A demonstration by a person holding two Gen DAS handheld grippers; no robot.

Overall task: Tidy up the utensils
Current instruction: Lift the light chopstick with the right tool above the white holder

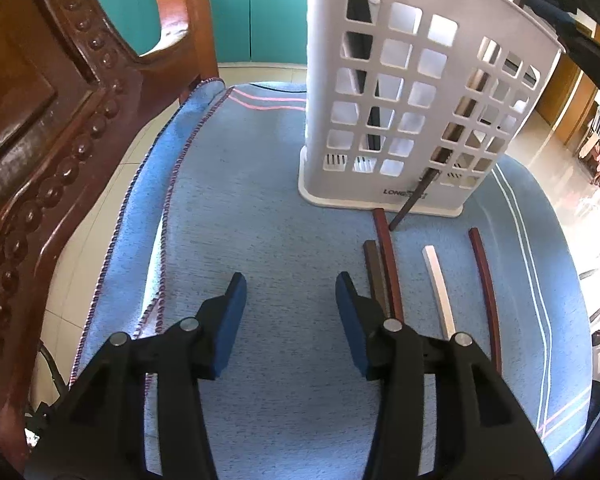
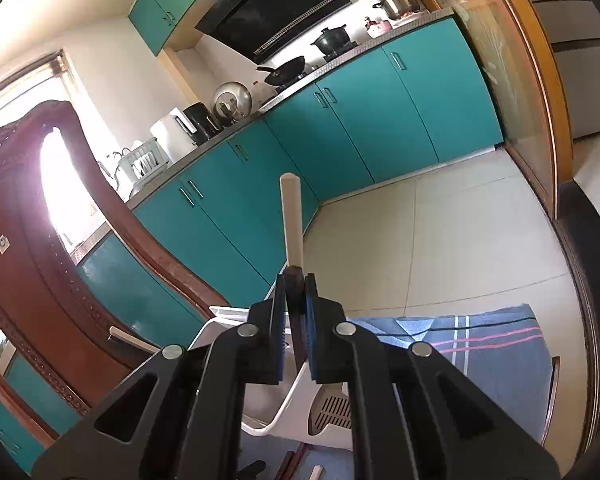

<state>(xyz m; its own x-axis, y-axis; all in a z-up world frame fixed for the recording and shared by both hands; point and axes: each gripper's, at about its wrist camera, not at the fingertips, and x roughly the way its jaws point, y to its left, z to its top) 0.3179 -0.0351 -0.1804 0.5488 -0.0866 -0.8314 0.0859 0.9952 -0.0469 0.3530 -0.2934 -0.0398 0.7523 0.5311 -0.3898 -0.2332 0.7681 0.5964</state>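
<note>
A white perforated utensil holder (image 1: 412, 104) stands on a blue cloth (image 1: 268, 240); chopsticks lean inside it and one dark tip (image 1: 410, 206) pokes out at its base. Several loose chopsticks lie in front of it: a dark brown one (image 1: 374, 272), a red-brown one (image 1: 388, 256), a white one (image 1: 438, 284) and another red-brown one (image 1: 486, 280). My left gripper (image 1: 290, 288) is open and empty just left of them. My right gripper (image 2: 296, 280) is shut on a cream-and-dark chopstick (image 2: 292, 216), held upright above the holder (image 2: 260, 360); it shows at top right in the left view (image 1: 556, 8).
A carved wooden chair back (image 1: 60, 128) rises close on the left. Teal kitchen cabinets (image 2: 340, 128) line the far wall, with cookware on the counter. Tiled floor (image 2: 460, 240) lies beyond the cloth's edge.
</note>
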